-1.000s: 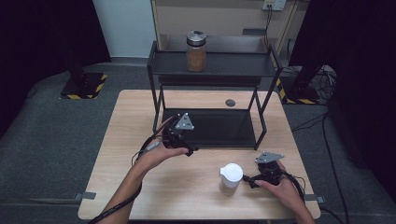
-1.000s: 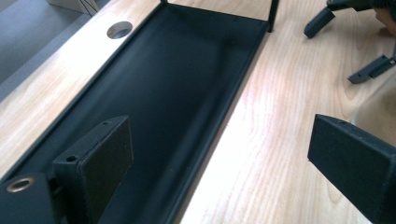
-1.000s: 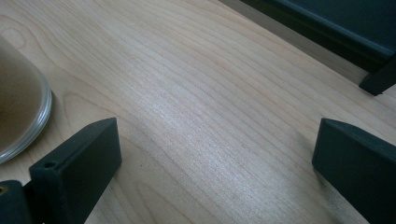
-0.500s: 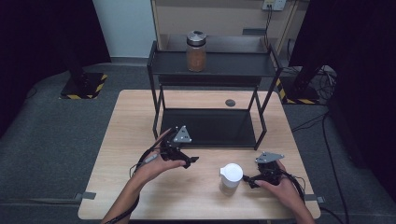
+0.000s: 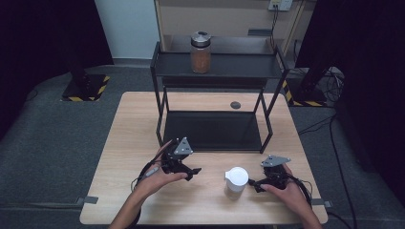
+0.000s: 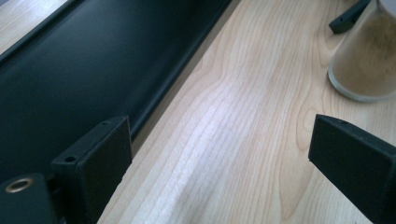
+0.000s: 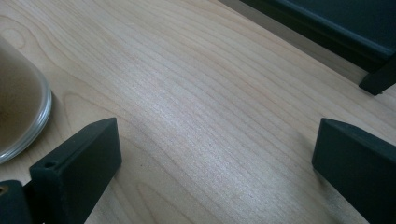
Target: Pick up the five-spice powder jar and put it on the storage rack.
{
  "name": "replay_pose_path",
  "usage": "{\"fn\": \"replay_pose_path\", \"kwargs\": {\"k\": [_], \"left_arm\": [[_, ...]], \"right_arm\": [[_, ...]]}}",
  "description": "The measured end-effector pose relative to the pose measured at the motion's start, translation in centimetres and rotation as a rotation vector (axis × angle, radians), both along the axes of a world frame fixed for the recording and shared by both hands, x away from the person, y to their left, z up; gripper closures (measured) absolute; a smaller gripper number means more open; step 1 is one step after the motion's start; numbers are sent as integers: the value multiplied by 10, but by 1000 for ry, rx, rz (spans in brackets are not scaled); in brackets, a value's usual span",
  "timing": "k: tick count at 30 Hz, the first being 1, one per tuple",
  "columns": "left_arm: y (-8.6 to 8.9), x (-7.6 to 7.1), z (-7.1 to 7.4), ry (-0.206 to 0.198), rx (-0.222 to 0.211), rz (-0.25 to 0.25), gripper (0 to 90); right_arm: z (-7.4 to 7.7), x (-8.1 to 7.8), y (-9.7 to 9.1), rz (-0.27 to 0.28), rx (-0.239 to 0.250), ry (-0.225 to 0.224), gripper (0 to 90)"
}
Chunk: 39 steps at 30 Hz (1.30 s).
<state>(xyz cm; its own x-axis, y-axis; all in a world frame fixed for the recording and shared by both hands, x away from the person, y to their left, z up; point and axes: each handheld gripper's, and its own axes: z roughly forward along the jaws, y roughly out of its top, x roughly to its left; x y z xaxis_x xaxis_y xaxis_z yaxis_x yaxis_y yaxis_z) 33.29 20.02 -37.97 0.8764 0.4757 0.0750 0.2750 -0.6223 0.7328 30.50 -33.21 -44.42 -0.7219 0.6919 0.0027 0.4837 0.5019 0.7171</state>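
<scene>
left claw (image 5: 191, 170) wide open, empty, right claw (image 5: 255, 185) likewise

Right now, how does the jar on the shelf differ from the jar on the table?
The shelf jar stands on the rack's top shelf; the table jar stands on the wooden table between the left gripper and right gripper. The shelf jar has a dark lid, the table jar a white one. Both are upright and hold brownish contents.
</scene>
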Motion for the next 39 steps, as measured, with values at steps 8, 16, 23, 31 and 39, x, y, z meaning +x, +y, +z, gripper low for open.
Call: {"fn": "replay_pose_path", "kwargs": {"k": [8,16,23,31,39], "left_arm": [[20,-9,-11,9,-29,51,54],[46,-26,-21,10,-38,120,54],[74,-39,-36,24,-129,200,54],[91,-55,-39,-6,-106,320,54],[114,-63,-46,26,-100,469,55]], "right_arm": [[0,0,0,-2,0,0,20],[0,0,0,-2,0,0,20],[0,-1,0,-3,0,-1,21],[0,-3,0,-5,1,1,21],[0,-3,0,-5,0,1,21]]}}
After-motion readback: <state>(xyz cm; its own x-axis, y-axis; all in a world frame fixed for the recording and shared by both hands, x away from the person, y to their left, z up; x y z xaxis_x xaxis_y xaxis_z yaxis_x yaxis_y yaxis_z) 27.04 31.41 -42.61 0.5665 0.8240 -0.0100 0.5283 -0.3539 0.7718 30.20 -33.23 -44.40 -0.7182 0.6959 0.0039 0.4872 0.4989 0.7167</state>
